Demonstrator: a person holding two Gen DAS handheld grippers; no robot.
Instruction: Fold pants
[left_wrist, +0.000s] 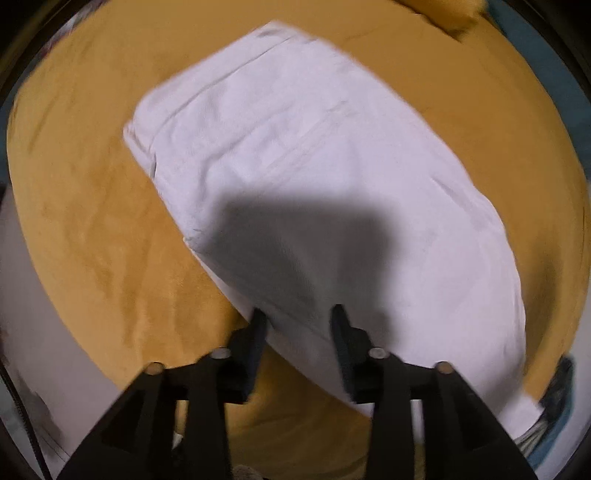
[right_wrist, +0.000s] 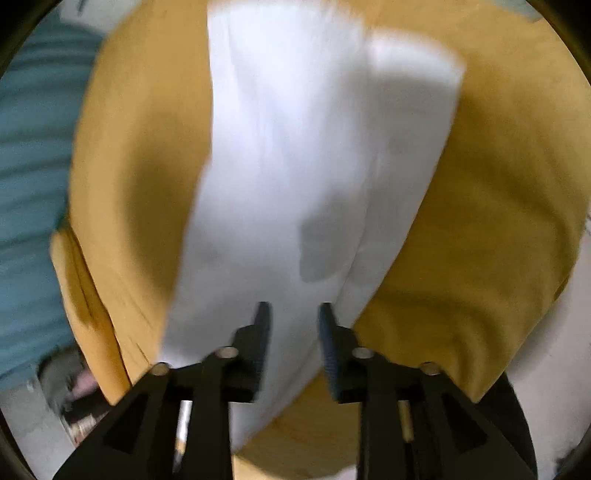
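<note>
White pants (left_wrist: 314, 155) lie folded flat on a mustard-yellow cloth (left_wrist: 96, 236), running from the upper left to the lower right in the left wrist view. My left gripper (left_wrist: 298, 320) hangs just above their near edge, casting a dark shadow on the fabric. Its jaws stand apart with nothing pinched between them. In the right wrist view the white pants (right_wrist: 295, 155) stretch away up the middle of the frame. My right gripper (right_wrist: 293, 312) hovers over their near end, open, with the cloth under its fingers and not clamped.
The yellow cloth (right_wrist: 498, 206) covers the whole work surface and has a folded hem (right_wrist: 85, 295) at the left. A teal fabric (right_wrist: 33, 147) lies beyond its left edge. Pale floor (left_wrist: 33, 332) and dark clutter (right_wrist: 70, 387) show past the edges.
</note>
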